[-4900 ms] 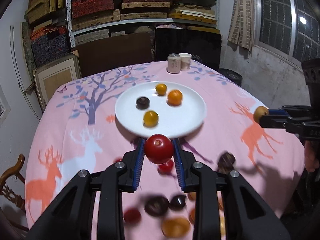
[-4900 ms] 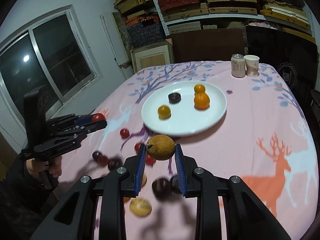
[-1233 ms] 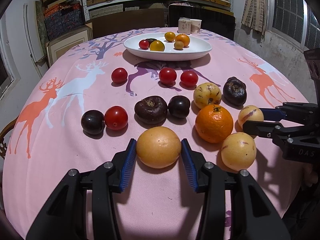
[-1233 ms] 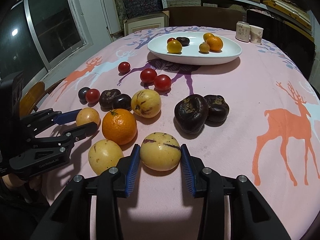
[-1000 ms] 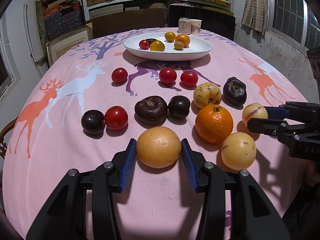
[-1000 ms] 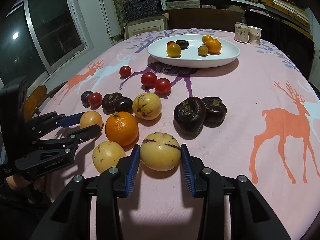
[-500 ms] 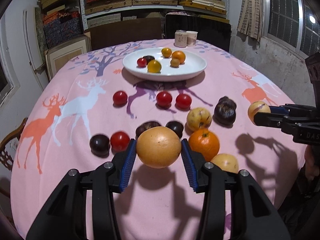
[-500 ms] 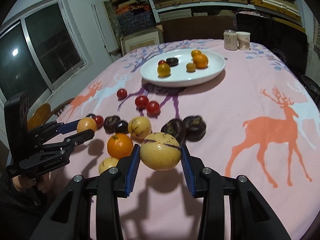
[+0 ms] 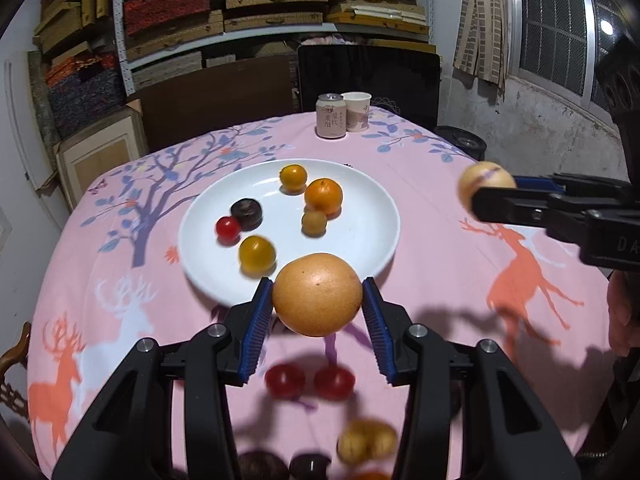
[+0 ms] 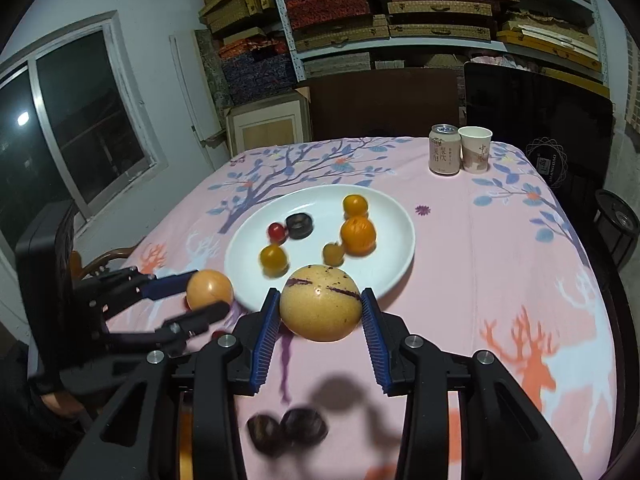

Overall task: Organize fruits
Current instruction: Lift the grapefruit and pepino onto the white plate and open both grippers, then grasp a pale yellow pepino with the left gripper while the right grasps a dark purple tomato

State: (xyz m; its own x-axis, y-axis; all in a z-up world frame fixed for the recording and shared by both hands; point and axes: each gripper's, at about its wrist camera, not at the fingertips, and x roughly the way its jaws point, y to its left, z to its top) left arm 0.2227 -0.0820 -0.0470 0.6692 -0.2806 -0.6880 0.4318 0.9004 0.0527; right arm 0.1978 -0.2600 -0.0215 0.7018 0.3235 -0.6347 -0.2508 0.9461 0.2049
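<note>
My left gripper [image 9: 318,306] is shut on a large orange-yellow fruit [image 9: 317,294], held in the air just before the near rim of the white plate [image 9: 372,236]. My right gripper [image 10: 319,310] is shut on a pale yellow fruit with purple streaks [image 10: 319,302], also held above the plate's near rim [image 10: 400,264]. The plate holds several small fruits: an orange [image 9: 323,196], yellow ones, a red tomato [image 9: 227,227] and a dark one [image 9: 247,212]. Each gripper shows in the other's view, the left [image 10: 208,300] and the right [image 9: 480,192].
Red tomatoes [image 9: 285,380], dark fruits [image 10: 286,428] and a yellow fruit [image 9: 366,444] lie on the pink deer-print cloth below the grippers. A can [image 9: 331,115] and paper cup [image 9: 357,111] stand at the far table edge. Shelves and a black chair stand behind.
Both grippers have lifted their fruits off the table and carried them forward to the plate's near rim. The loose fruits now lie below and behind the fingers.
</note>
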